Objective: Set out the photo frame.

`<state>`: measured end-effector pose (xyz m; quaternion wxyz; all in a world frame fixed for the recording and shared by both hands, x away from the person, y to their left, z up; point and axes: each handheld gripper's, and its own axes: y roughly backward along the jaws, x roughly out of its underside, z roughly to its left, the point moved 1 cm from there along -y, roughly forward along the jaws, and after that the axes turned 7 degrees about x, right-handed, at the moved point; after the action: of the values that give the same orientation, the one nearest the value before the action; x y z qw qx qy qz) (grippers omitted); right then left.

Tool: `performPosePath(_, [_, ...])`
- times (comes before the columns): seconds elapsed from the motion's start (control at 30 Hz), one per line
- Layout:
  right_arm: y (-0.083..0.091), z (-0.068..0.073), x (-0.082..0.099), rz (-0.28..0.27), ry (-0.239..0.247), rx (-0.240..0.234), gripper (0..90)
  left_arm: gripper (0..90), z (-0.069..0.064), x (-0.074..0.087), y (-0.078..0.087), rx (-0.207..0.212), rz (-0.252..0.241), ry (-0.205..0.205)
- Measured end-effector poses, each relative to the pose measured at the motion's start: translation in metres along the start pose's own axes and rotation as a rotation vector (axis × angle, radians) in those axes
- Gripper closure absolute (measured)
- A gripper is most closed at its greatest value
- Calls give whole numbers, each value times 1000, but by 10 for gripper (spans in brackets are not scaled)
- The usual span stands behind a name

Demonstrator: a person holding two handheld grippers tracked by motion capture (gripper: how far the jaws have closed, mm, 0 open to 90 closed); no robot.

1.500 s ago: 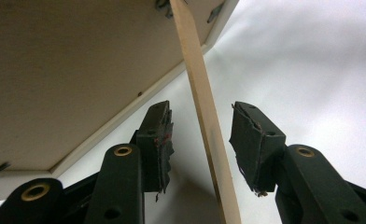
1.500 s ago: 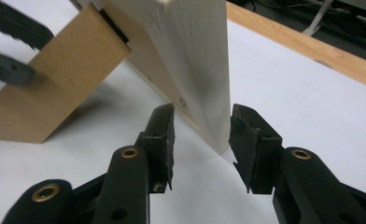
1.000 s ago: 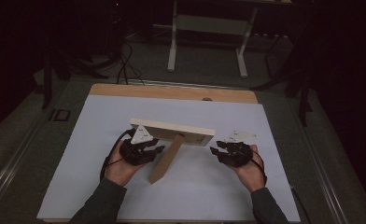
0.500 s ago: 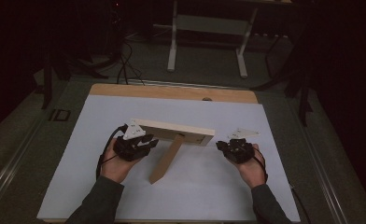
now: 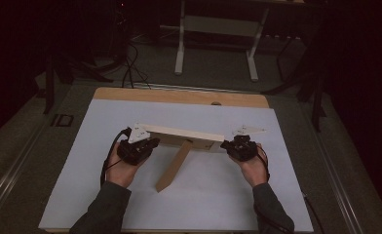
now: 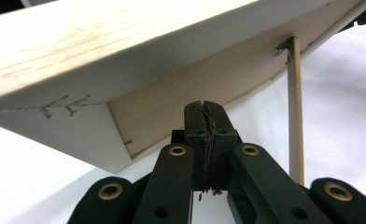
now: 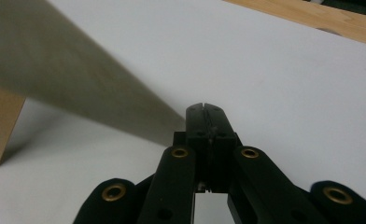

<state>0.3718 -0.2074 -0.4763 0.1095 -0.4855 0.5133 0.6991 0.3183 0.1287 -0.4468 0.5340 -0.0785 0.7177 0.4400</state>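
At the left end of the wooden board (image 5: 179, 135), the left gripper (image 6: 204, 108) has its two black jaws pressed flat together with nothing between them; they have just been closing. Its tip sits under the pale board's overhanging edge, close against the darker underside, though whether it touches the wood cannot be told. The person's left hand (image 5: 125, 163) cradles this gripper from below, the grey three-cornered plate showing on top just beside the board's end.

Over on the other side, the right gripper (image 7: 204, 109) is likewise closed tight on nothing, its jaws having just been closing too. Its tip lies right beside the board's right end, which passes blurred across the right gripper view. The right hand (image 5: 250, 161) holds it low over the white sheet.

Between the two grippers the board spans crosswise, raised off the surface, its top face pale and lightly grained. A wooden leg (image 5: 174, 166) is fixed to its underside near the middle and slants down toward the person, its foot resting on the white sheet (image 5: 286, 195). The sheet covers most of the worktop (image 5: 179, 96), whose bare wood shows as a strip along the far edge.
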Motion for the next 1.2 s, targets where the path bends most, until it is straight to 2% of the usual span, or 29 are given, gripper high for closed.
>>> performPosePath(0.1, [-4, -1, -3, -4, -22, -13, 900, 900, 1, -1, -1, -5, -1, 3])
performPosePath(0.33, [-7, -2, -6, -1, -31, -25, 900, 900, 1, -3, -3, -6, -5, 8])
performPosePath(0.83, [-11, -4, -14, 1, -27, -31, 900, 900, 2, -7, -7, -8, -2, 11])
performPosePath(1.2, [-14, -4, -16, 13, -29, -57, 900, 900, 1, -8, -9, -6, 5, 6])
